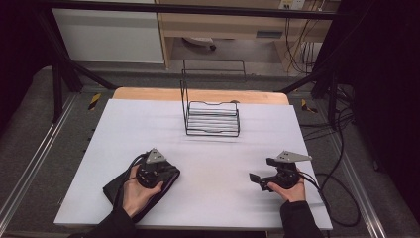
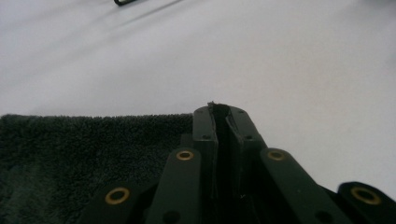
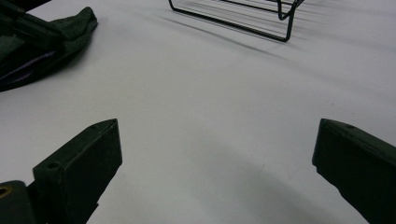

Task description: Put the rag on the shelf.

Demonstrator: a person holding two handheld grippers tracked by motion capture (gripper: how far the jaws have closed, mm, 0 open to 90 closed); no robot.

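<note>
One dark towel (image 1: pixel 124 186), one black wire rack (image 1: pixel 212 118) and two hand-held grippers are on the white table (image 1: pixel 208 163). Taking the wire rack as the landmark, the folded towel lies well in front of it and off to its left, near the table's front edge; in the high view the left gripper (image 1: pixel 154 174) sits on the towel's rack-side corner, with a hand (image 1: pixel 136 191) behind it. In the left gripper view the two jaws stand pressed together, with a thin sliver of dark material showing between their tips, right at the towel's (image 2: pixel 84 154) edge where it meets the bare table; whether they truly pinch the cloth I cannot tell for sure. The right gripper (image 1: pixel 257 179) rests in front of the rack and off to its right, well apart from the towel; in the right gripper view its jaws are spread wide with nothing but bare table between them, the rack (image 3: pixel 243 16) ahead. The rack holds nothing. No writing or label can be read on any of these things.
</note>
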